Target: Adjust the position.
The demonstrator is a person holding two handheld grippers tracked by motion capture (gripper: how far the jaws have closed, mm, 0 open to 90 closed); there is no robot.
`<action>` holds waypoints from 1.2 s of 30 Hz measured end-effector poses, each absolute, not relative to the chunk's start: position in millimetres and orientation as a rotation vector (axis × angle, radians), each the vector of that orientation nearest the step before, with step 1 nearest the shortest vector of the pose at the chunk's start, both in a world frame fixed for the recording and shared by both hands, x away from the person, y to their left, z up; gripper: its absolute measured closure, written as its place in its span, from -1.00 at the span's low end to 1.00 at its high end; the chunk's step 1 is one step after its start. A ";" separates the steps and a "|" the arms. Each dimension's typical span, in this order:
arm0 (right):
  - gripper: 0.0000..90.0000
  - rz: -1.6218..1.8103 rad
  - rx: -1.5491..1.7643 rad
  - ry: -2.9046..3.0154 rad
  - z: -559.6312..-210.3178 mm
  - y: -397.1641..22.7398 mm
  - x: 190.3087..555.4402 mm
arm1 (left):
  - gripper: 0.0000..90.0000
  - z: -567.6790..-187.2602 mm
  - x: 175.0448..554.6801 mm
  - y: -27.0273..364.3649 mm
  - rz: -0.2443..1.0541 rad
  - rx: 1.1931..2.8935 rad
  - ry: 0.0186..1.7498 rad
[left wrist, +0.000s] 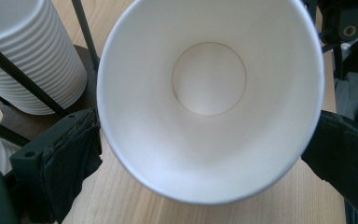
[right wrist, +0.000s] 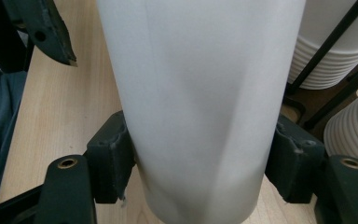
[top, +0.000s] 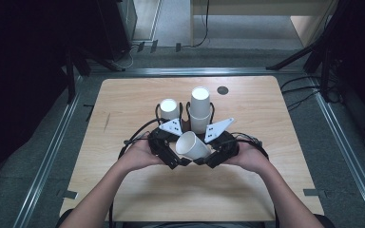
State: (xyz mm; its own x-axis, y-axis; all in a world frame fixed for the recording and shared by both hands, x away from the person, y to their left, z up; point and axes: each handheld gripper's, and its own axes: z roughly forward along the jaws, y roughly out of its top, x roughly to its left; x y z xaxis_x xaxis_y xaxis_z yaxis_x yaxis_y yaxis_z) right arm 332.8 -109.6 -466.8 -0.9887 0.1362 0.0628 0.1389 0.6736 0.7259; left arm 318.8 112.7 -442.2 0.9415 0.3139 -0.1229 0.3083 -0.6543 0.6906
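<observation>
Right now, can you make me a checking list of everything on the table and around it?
Surface: light wooden table, with a small dark round spot near the far edge.
Job's things: one white paper cup held on its side between both grippers, mouth toward the left gripper; two stacks of white cups standing in a black wire holder.
Clutter: nothing seen.
Grippers: left gripper has its jaws at the cup's rim; right gripper is shut on the cup's body.
Cables: black cables trail from both grippers.
Surroundings: grey floor, metal rails, dark stands, wooden furniture beyond.
</observation>
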 end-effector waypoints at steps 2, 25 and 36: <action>-0.28 -1.256 -0.231 -2.867 -466.5 -111.1 333.6 | -1.00 -443.6 320.1 114.5 0.004 2.305 0.454; -0.29 -1.288 -0.263 -2.845 -463.6 -118.3 335.1 | -1.00 -450.2 316.6 116.8 0.001 2.168 0.499; -0.29 -1.321 -0.241 -2.799 -462.8 -113.7 333.8 | -0.67 -447.7 318.0 115.1 -0.027 2.039 0.509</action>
